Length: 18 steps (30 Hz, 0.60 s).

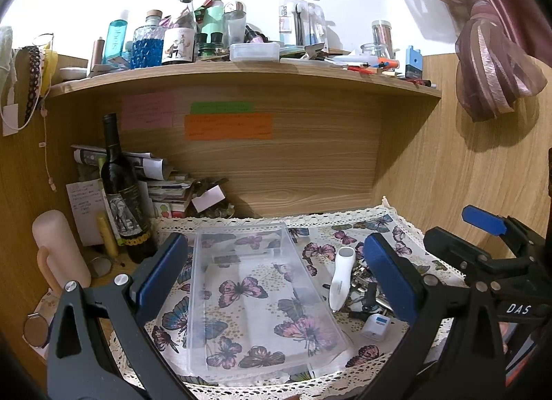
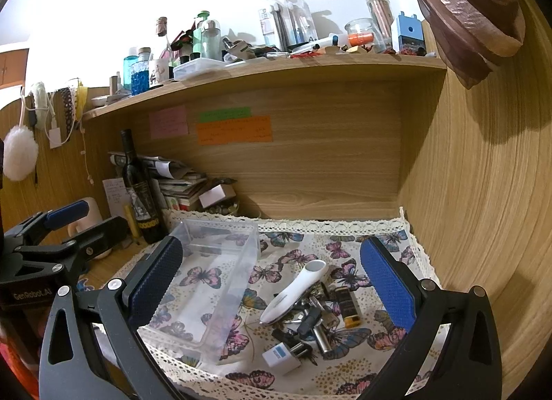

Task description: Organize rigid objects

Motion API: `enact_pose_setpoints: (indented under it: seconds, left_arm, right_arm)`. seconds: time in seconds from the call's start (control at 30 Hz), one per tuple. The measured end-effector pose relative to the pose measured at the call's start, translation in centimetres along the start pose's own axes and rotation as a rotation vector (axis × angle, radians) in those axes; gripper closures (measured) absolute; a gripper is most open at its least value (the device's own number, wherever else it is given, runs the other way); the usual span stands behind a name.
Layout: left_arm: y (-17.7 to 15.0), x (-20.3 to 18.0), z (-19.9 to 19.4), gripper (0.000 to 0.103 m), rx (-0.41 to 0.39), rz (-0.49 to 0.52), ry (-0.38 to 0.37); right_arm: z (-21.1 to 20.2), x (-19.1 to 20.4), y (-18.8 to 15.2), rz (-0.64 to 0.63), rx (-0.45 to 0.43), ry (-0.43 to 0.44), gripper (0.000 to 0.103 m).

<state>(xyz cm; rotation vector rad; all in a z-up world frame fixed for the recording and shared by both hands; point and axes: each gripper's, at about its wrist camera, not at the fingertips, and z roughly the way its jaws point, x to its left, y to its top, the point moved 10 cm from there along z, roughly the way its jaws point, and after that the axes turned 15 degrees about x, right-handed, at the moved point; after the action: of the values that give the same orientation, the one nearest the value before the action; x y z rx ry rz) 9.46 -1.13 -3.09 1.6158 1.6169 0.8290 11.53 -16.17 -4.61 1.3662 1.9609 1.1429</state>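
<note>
At the far left, off the cloth, a dark wine bottle [image 1: 120,193] stands upright near a pale pink cylinder [image 1: 58,248]. A wide swing of the left gripper [image 1: 276,275] toward that side could knock the bottle over, since it is tall and narrow.

The left gripper hangs with its jaws spread wide, holding nothing, above the clear plastic bin [image 1: 262,300], which lies on the butterfly-print cloth [image 1: 386,224] and looks empty. The bin is light and its walls are see-through, so a fingertip coming down could catch the rim and skid or tip it. The cloth beneath may also bunch and drag things with it.

Right of the bin, well apart from its far end but just beside its near edge, lies the pile to be sorted: a white handheld device [image 2: 293,291] resting on a tangle of metal keys and dark plugs [image 2: 310,317], a white USB charger [image 2: 279,358] at the near side, and a small yellow-and-black lighter-like item [image 2: 350,308] at the right. The right gripper [image 2: 272,282] is also wide open and empty, poised over this pile. Because the pieces overlap, closing on the white device may snag a key or plug underneath and lift it too, only for it to drop short of the bin. The device's smooth, rounded shell could also slip out between the pads if pinched near its tapered end.
</note>
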Motion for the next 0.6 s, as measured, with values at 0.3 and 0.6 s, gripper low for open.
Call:
enact_pose_setpoints:
  seconds: [0.3,0.6]
  left_arm:
    - [0.13,-0.13,-0.02,0.000,-0.006,0.009,-0.001]
    - [0.14,-0.14,-0.06,0.000,-0.004,0.006,-0.004]
  right_arm:
    - [-0.02,0.35,0.16,-0.007,-0.003,-0.002,0.000]
    - [-0.06,0.36,0.13,-0.009,-0.004,-0.003,0.000]
